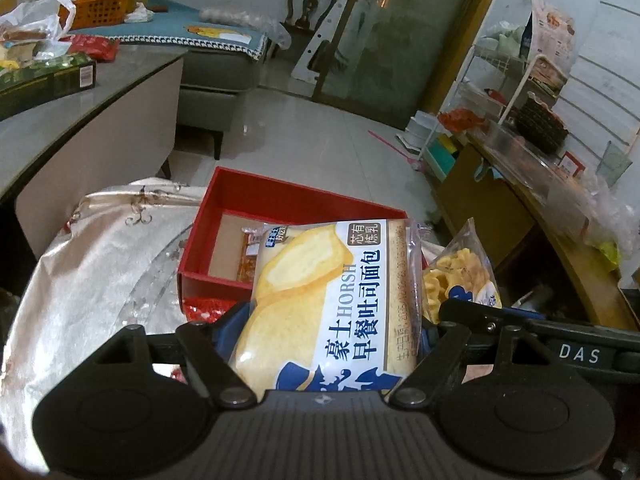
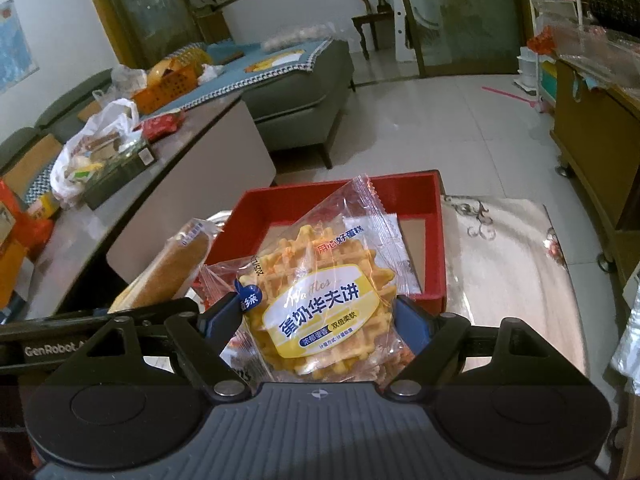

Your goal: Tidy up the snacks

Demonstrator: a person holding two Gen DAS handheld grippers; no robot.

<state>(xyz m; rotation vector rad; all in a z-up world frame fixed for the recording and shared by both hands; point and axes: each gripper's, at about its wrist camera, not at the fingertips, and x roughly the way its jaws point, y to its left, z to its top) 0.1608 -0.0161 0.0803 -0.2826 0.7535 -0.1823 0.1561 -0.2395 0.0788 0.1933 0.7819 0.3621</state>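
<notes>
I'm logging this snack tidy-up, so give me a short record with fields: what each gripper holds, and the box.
left gripper: shut on the toast bread packet
right gripper: shut on the waffle packet
red box: open, on the silver-clothed table, just beyond both packets
box contents: one small orange packet visible; rest hidden

Left gripper (image 1: 326,332) tilts downward, its blue fingers (image 1: 228,326) clamped on both sides of a bread packet (image 1: 320,304). Right gripper (image 2: 320,320) tilts down too, fingers (image 2: 414,324) pinching a waffle packet (image 2: 320,304), and the two grippers sit close together.
</notes>
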